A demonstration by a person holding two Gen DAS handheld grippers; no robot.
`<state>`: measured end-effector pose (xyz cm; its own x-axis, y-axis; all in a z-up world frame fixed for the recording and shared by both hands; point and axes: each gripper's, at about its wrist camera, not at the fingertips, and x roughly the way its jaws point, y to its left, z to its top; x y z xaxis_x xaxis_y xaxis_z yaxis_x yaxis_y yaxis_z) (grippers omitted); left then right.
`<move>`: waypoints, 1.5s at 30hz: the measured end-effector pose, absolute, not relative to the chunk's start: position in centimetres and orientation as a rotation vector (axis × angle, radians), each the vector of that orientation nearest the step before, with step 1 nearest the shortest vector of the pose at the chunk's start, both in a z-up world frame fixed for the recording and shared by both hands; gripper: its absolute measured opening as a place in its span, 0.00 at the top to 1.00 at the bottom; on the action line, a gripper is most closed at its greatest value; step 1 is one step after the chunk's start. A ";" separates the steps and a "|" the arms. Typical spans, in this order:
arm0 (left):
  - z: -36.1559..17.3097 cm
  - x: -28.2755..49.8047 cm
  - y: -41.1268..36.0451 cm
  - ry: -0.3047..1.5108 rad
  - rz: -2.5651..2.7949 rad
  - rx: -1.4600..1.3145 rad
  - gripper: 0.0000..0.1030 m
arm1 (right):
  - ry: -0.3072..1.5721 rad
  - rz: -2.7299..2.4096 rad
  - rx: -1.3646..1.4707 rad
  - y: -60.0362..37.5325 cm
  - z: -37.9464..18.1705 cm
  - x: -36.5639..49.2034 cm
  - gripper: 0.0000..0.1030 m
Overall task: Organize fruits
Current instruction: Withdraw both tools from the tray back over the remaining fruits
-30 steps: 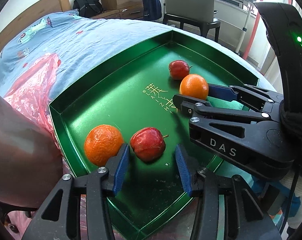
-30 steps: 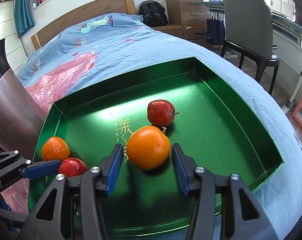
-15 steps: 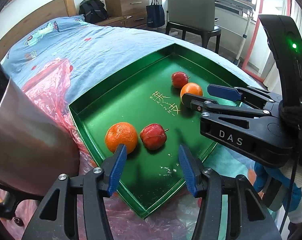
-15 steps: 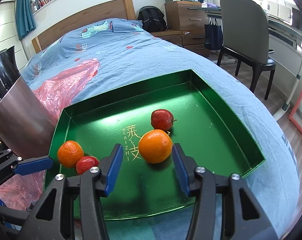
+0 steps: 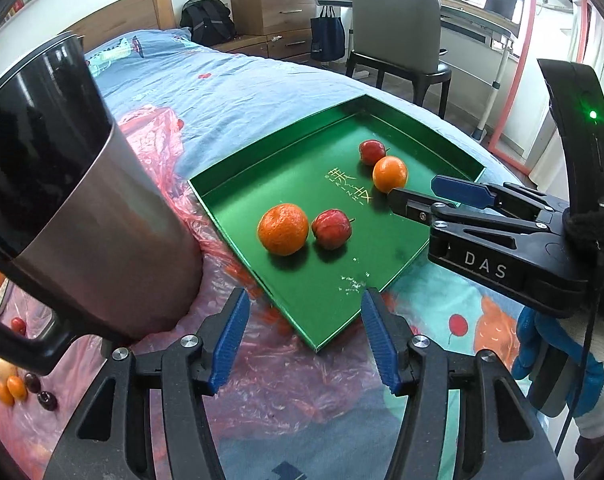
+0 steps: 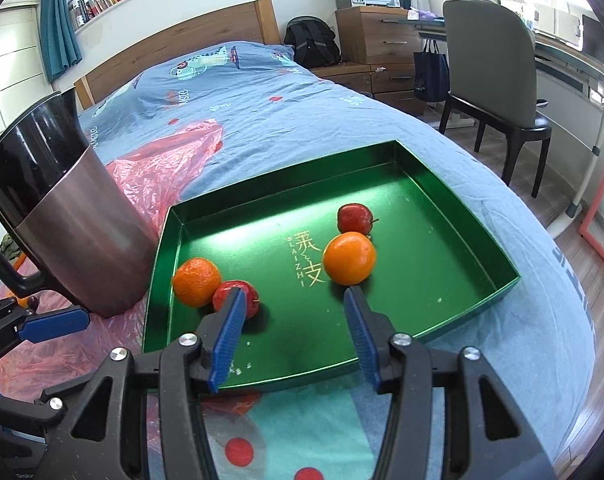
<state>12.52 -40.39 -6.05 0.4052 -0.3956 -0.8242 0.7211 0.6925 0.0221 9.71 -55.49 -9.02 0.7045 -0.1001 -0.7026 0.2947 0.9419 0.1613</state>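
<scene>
A green tray (image 5: 382, 280) (image 6: 442, 308) lies on the bed. In it sit a rough orange (image 5: 282, 229) (image 6: 197, 281) beside a red apple (image 5: 331, 229) (image 6: 226, 294), and further off a smooth orange (image 5: 390, 174) (image 6: 349, 258) next to a second red apple (image 5: 372, 151) (image 6: 354, 218). My left gripper (image 5: 304, 312) hovers above the tray's near corner, its jaws opening with nothing between them. My right gripper (image 6: 293, 308) (image 5: 414, 190) stands open above the tray's near side, nothing held, just short of the smooth orange.
A tall dark metal jug (image 5: 61, 200) (image 6: 69, 220) with a handle stands left of the tray on pink plastic sheet (image 5: 161, 152). Several small fruits (image 5: 17, 388) lie at the far left. A chair (image 6: 494, 80) and a desk stand beyond the bed's right edge.
Both grippers have pulled back and up from the tray, leaving the fruits where they lay. The left jaws have spread wider. The jug has come into view on the left.
</scene>
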 end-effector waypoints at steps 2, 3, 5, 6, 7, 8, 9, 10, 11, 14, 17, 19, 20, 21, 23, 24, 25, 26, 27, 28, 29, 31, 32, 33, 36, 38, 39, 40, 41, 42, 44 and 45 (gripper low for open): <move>-5.9 12.1 -39.4 0.905 -0.720 0.408 0.49 | 0.758 -0.212 0.275 -54.7 -8.8 9.3 0.14; -5.8 11.9 -39.0 0.906 -0.714 0.409 0.49 | 0.757 -0.206 0.275 -54.4 -8.7 9.0 0.14; -5.7 11.4 -38.0 0.907 -0.703 0.409 0.49 | 0.756 -0.194 0.276 -53.6 -8.5 8.7 0.14; -5.7 11.2 -37.6 0.908 -0.697 0.409 0.49 | 0.756 -0.188 0.277 -53.2 -8.4 8.6 0.14; -5.7 10.9 -37.1 0.908 -0.690 0.410 0.49 | 0.756 -0.180 0.277 -52.8 -8.3 8.4 0.14; -5.7 10.7 -36.7 0.910 -0.684 0.409 0.49 | 0.757 -0.173 0.274 -52.3 -8.2 8.4 0.14; -5.7 10.5 -36.2 0.910 -0.678 0.408 0.49 | 0.758 -0.166 0.270 -51.8 -8.1 8.3 0.14; -5.7 10.3 -35.7 0.911 -0.670 0.405 0.49 | 0.759 -0.157 0.264 -51.3 -8.0 8.2 0.14; -5.7 10.1 -35.2 0.913 -0.663 0.403 0.49 | 0.760 -0.150 0.260 -50.7 -7.9 8.1 0.14; -5.6 9.5 -33.8 0.914 -0.647 0.402 0.49 | 0.759 -0.128 0.253 -49.3 -7.5 7.7 0.14; -5.4 8.9 -32.5 0.909 -0.629 0.404 0.49 | 0.757 -0.107 0.249 -47.8 -7.2 7.2 0.14; -5.2 8.5 -31.4 0.906 -0.615 0.402 0.49 | 0.760 -0.092 0.239 -46.7 -7.0 7.0 0.14; -5.1 8.4 -30.8 0.905 -0.608 0.402 0.49 | 0.760 -0.086 0.236 -46.2 -7.0 6.9 0.14; -5.1 8.2 -30.2 0.904 -0.601 0.402 0.49 | 0.760 -0.078 0.236 -45.7 -7.0 6.7 0.14; -5.0 7.9 -29.0 0.903 -0.588 0.399 0.49 | 0.762 -0.065 0.233 -44.7 -6.8 6.5 0.14; -4.9 7.8 -28.5 0.906 -0.580 0.395 0.49 | 0.763 -0.059 0.230 -44.2 -6.8 6.3 0.14; -4.9 7.6 -27.9 0.907 -0.571 0.389 0.49 | 0.765 -0.054 0.226 -43.7 -6.7 6.2 0.14; -4.8 7.5 -27.3 0.908 -0.563 0.383 0.49 | 0.767 -0.049 0.224 -43.4 -6.7 6.1 0.14; -4.8 7.4 -26.8 0.909 -0.554 0.377 0.49 | 0.769 -0.044 0.223 -42.9 -6.7 6.0 0.14; -4.8 7.3 -26.2 0.910 -0.545 0.371 0.49 | 0.771 -0.039 0.220 -42.5 -6.6 5.9 0.14; -4.8 7.1 -25.5 0.910 -0.536 0.366 0.49 | 0.773 -0.035 0.216 -42.1 -6.6 5.8 0.14; -4.7 7.0 -24.3 0.912 -0.516 0.354 0.49 | 0.776 -0.024 0.207 -41.2 -6.5 5.5 0.14; -4.7 6.9 -23.8 0.913 -0.507 0.348 0.49 | 0.777 -0.018 0.202 -40.7 -6.5 5.4 0.14; -4.7 6.9 -23.3 0.913 -0.497 0.342 0.49 | 0.777 -0.012 0.196 -40.2 -6.4 5.3 0.14; -4.6 6.8 -21.5 0.913 -0.471 0.322 0.49 | 0.777 0.008 0.179 -38.8 -6.1 5.0 0.14; -4.6 6.7 -20.2 0.913 -0.454 0.307 0.49 | 0.777 0.018 0.168 -37.9 -5.9 4.7 0.14; -4.6 6.6 -19.6 0.913 -0.446 0.300 0.49 | 0.777 0.022 0.164 -37.4 -5.8 4.6 0.14; -4.6 6.6 -18.9 0.915 -0.437 0.292 0.49 | 0.778 0.027 0.159 -37.0 -5.7 4.4 0.14; -4.7 6.5 -18.3 0.917 -0.429 0.285 0.49 | 0.780 0.031 0.154 -36.6 -5.7 4.3 0.14; -4.8 6.5 -17.6 0.919 -0.420 0.278 0.49 | 0.782 0.035 0.150 -36.2 -5.7 4.1 0.14; -5.1 6.4 -16.3 0.927 -0.402 0.263 0.49 | 0.787 0.040 0.142 -35.5 -5.8 3.9 0.14; -5.3 6.4 -15.6 0.932 -0.393 0.255 0.49 | 0.790 0.043 0.140 -35.2 -5.8 3.8 0.14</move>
<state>6.40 -15.63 -5.29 0.5335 -0.2174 -0.8174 0.4340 0.8998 0.0440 3.81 -35.15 -5.83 0.7033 0.0904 -0.7051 0.0141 0.9899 0.1410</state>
